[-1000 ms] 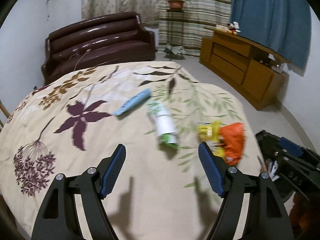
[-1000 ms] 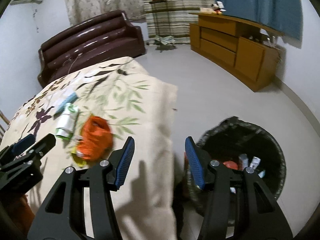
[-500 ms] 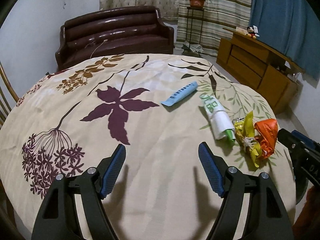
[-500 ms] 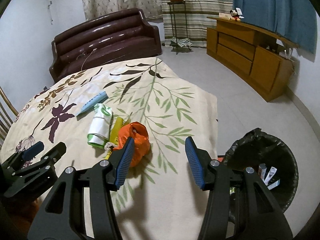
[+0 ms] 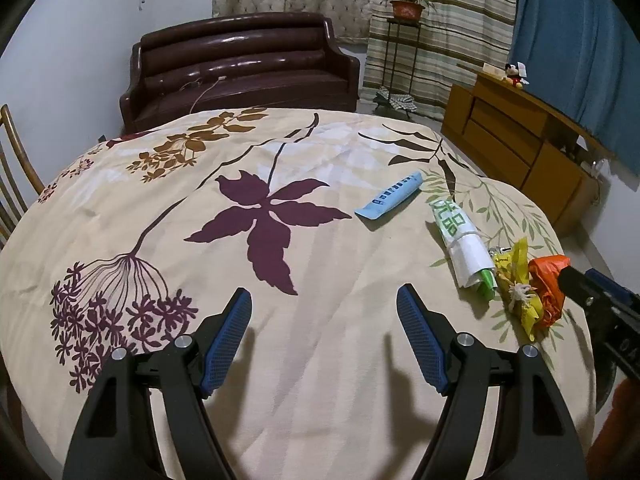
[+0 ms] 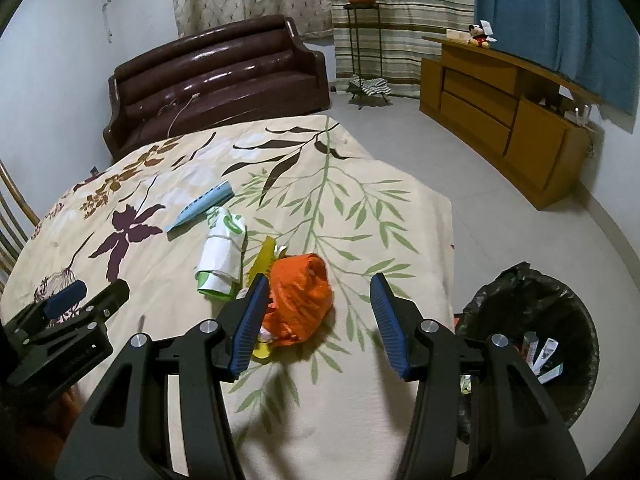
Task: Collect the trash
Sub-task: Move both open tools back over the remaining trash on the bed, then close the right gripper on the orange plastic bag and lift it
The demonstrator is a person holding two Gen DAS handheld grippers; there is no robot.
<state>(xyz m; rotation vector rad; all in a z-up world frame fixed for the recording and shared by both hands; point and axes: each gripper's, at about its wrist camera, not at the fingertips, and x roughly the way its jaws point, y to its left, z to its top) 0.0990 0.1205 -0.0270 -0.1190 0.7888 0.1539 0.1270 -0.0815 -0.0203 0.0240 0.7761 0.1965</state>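
Trash lies on a table under a floral cloth (image 5: 320, 380): a light blue wrapper (image 5: 390, 200) (image 6: 202, 207), a white and green roll (image 5: 464, 246) (image 6: 222, 256), a yellow wrapper (image 5: 520, 280) (image 6: 264, 258) and a crumpled orange bag (image 5: 548, 290) (image 6: 300, 300). My left gripper (image 5: 324, 344) hangs open over bare cloth, left of the trash. My right gripper (image 6: 316, 320) is open just in front of the orange bag, nothing between its fingers. Each gripper shows at the edge of the other's view.
A black-lined trash bin (image 6: 536, 336) with several wrappers inside stands on the floor right of the table. Beyond are a brown sofa (image 5: 240, 72), a wooden cabinet (image 6: 504, 100), a plant stand (image 6: 360, 32) and a chair (image 5: 12, 184) at the left.
Both views swung left: the trash slid to the right in the left wrist view, and the bin moved from centre to the right edge in the right wrist view. Both grippers stayed open.
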